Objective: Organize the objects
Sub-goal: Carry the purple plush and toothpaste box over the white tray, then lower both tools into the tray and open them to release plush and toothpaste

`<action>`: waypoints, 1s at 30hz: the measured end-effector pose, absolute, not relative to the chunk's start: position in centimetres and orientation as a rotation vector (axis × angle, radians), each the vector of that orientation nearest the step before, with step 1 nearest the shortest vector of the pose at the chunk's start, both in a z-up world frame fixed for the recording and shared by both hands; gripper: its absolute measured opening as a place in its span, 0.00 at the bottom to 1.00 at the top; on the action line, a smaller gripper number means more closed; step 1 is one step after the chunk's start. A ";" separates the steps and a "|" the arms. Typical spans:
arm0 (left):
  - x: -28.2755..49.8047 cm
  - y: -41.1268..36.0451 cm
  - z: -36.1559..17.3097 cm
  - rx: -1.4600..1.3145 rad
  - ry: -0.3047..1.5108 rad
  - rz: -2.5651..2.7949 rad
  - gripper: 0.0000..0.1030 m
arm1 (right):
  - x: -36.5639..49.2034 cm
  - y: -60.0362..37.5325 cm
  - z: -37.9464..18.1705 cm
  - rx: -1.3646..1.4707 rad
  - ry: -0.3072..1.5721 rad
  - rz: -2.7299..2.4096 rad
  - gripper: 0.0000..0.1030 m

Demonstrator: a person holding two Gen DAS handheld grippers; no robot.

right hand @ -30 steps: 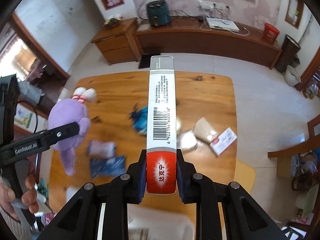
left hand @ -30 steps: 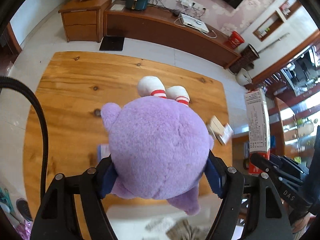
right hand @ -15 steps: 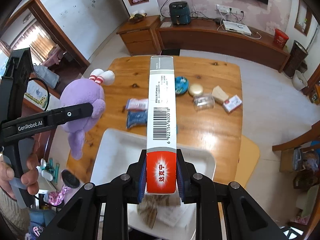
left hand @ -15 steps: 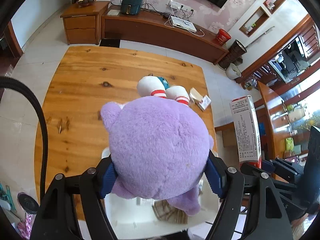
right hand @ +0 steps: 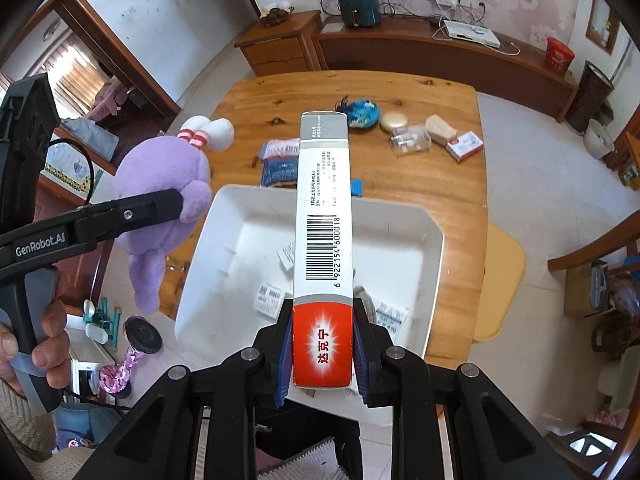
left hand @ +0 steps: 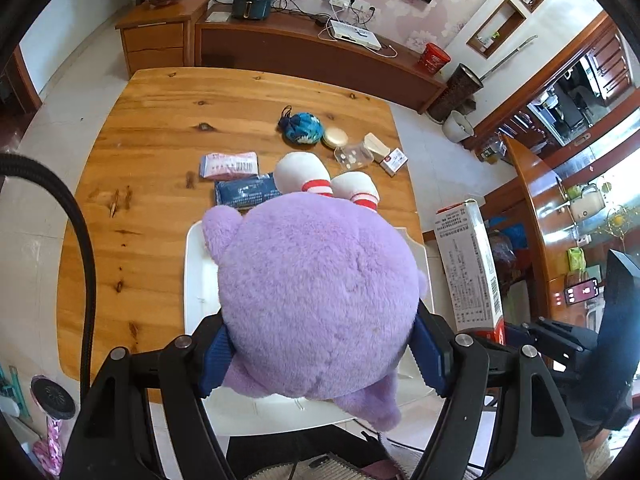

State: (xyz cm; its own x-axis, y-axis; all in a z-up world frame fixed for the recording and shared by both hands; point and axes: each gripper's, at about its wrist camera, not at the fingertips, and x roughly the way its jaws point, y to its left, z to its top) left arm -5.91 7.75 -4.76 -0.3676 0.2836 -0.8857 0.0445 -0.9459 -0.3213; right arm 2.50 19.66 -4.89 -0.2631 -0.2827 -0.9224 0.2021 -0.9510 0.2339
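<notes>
In the left wrist view, the left tongs (left hand: 320, 354) are pinching a purple plush toy (left hand: 316, 300) around its round body, with its white feet pointing to the far side. The toy hangs above the white tray (left hand: 200, 272) at the near edge of the wooden worktop (left hand: 160, 152). Past it lie a pink packet (left hand: 229, 165), a dark blue packet (left hand: 245, 194), a blue knitted pouch (left hand: 304, 130), a round gold tin (left hand: 337, 137) and a clear plastic box (left hand: 354, 156). To the right the tall box (left hand: 468, 270) stands up in the other tongs. In the right wrist view, the right tongs (right hand: 322, 354) are pinching that long white box at its red end, and the box reaches out over the tray, which already holds a few small paper packets (right hand: 270, 298). The toy is to the left here, held up beside the tray's left edge, and a hand (right hand: 38, 344) grips that tool's handle. I think the step is putting both things into the tray. To do it well, lower each thing close to the tray floor first. Put the box down flat along one side. Then set the soft toy in the free space, so it does not tip out.
</notes>
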 end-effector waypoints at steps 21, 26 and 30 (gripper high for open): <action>-1.7 8.3 -13.0 -1.863 -0.342 2.396 0.77 | 3.9 19.6 -11.4 1.881 -0.179 -2.218 0.25; -1.3 7.8 -15.1 -1.913 -0.362 2.357 0.77 | 2.9 19.7 -12.2 1.919 -0.183 -2.206 0.25; -0.9 7.8 -16.0 -1.939 -0.356 2.338 0.78 | 1.8 19.5 -12.4 1.937 -0.196 -2.198 0.25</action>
